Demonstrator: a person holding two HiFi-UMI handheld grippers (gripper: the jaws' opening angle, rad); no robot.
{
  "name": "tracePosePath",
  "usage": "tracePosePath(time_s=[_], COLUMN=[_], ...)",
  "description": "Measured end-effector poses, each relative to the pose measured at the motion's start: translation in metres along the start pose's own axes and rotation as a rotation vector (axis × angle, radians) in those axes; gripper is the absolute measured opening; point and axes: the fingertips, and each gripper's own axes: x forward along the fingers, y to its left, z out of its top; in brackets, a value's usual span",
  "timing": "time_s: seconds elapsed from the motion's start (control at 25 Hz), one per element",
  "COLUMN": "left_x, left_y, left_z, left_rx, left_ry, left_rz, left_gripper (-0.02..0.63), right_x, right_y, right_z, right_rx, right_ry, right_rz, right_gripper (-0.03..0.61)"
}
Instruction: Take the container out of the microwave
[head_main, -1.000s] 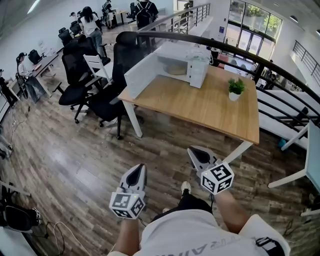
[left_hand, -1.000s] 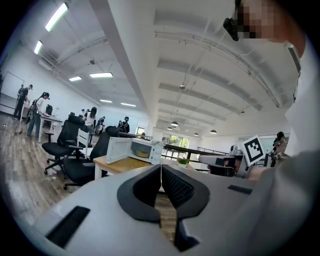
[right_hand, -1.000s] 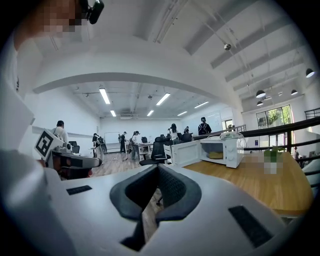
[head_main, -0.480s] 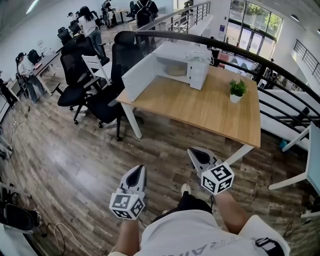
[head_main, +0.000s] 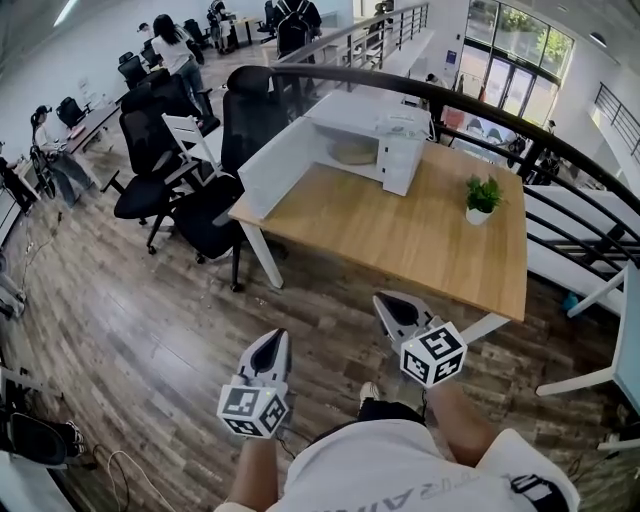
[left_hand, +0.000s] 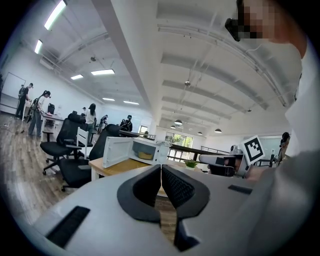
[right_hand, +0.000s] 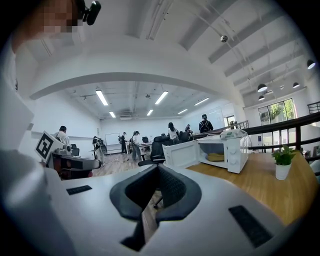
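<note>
A white microwave (head_main: 385, 140) stands at the far side of a wooden table (head_main: 420, 235), its door (head_main: 280, 160) swung open to the left. Inside sits a shallow tan container (head_main: 353, 152), also seen in the left gripper view (left_hand: 145, 155) and the right gripper view (right_hand: 216, 157). My left gripper (head_main: 270, 347) and right gripper (head_main: 386, 304) hang over the wooden floor, well short of the table. Both point toward the table. Both are shut with nothing between their jaws.
A small potted plant (head_main: 481, 198) stands on the table's right part. Black office chairs (head_main: 195, 205) crowd the table's left end. A dark railing (head_main: 520, 135) curves behind the table. People work at desks far off on the left.
The table and microwave have drawn a little closer and shifted in the head view as I walk toward them. Both grippers stay shut and side by side.
</note>
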Motion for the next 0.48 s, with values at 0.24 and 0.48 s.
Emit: tracePosePath(time_s=[0.24,0.48], left_x=[0.053,0.092], left_y=[-0.006,-0.011], left_z=[0.017,0.028], left_rx=[0.011,0.017], left_ry=[-0.002,0.000], left_rz=[-0.004,0.039], left_gripper=[0.035,0.035], right_x=[0.022,0.042], right_y=[-0.044,-0.086], right_z=[0.012,0.022], right_rx=[-0.004,-0.003], right_ry=[0.017,0.022], right_rz=[0.021,0.065], right_gripper=[0.021,0.021])
